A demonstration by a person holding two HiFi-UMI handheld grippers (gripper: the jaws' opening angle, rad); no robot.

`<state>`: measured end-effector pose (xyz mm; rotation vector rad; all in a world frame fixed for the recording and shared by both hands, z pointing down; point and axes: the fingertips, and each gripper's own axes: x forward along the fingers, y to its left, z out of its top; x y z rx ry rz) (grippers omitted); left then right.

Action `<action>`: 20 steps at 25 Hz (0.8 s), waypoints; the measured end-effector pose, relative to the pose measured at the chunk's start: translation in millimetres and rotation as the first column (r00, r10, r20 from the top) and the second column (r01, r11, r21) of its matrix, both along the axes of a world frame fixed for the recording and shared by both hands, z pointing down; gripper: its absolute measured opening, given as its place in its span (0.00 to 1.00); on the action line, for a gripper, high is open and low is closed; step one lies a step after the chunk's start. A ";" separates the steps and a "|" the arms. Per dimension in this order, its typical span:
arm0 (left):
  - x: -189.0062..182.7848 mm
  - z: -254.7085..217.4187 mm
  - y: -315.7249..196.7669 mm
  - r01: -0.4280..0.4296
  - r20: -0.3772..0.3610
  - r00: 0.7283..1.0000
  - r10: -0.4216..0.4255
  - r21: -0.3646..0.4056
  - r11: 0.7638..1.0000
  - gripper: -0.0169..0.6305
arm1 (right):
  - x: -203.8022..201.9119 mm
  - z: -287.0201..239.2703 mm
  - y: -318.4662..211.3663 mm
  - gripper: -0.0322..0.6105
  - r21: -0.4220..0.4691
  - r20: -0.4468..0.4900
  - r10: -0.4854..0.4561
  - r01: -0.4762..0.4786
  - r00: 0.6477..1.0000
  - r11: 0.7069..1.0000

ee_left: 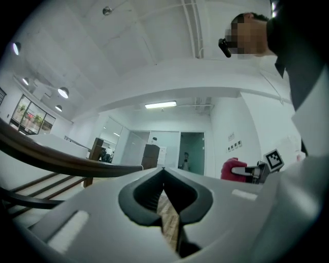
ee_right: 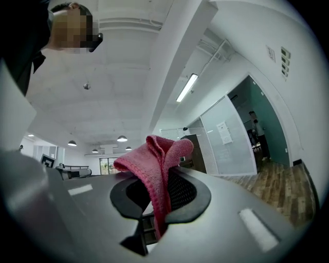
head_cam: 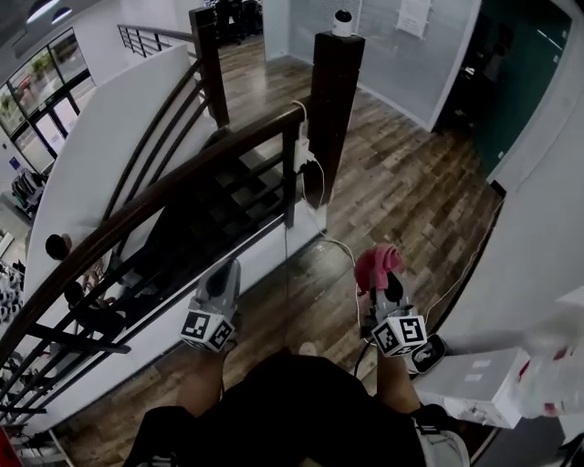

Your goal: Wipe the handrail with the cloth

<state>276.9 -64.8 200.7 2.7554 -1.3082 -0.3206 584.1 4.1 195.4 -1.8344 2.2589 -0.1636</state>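
Note:
The dark wooden handrail [head_cam: 173, 187] curves from the lower left up to a tall newel post [head_cam: 336, 87]. In the left gripper view the handrail [ee_left: 56, 160] crosses at the left. My right gripper [head_cam: 383, 278] points at the floor to the right of the rail, shut on a pink cloth [head_cam: 378, 262]. The cloth [ee_right: 157, 164] sticks up folded between the jaws of my right gripper [ee_right: 163, 177]. My left gripper [head_cam: 222, 274] hangs close to the balusters below the rail. In its own view the left gripper [ee_left: 164, 172] is shut with nothing in it. Neither gripper touches the rail.
A staircase [head_cam: 210, 214] drops behind the rail. A white camera [head_cam: 342, 22] sits on the post, and a white cable [head_cam: 315, 182] hangs from it to the wooden floor [head_cam: 401, 182]. A white box [head_cam: 474, 383] lies at the lower right.

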 end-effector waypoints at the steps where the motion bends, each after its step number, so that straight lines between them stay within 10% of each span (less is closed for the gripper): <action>1: 3.9 0.7 -5.7 0.015 0.003 1.000 -0.015 -0.005 1.000 0.02 | 6.3 -0.4 -5.2 0.12 0.002 -0.002 -0.009 0.009 1.000 1.000; 20: 23.7 -7.1 -82.6 0.099 0.093 0.991 -0.096 -0.029 0.995 0.02 | 26.2 15.5 -108.7 0.12 -0.041 0.046 -0.140 0.142 0.989 0.989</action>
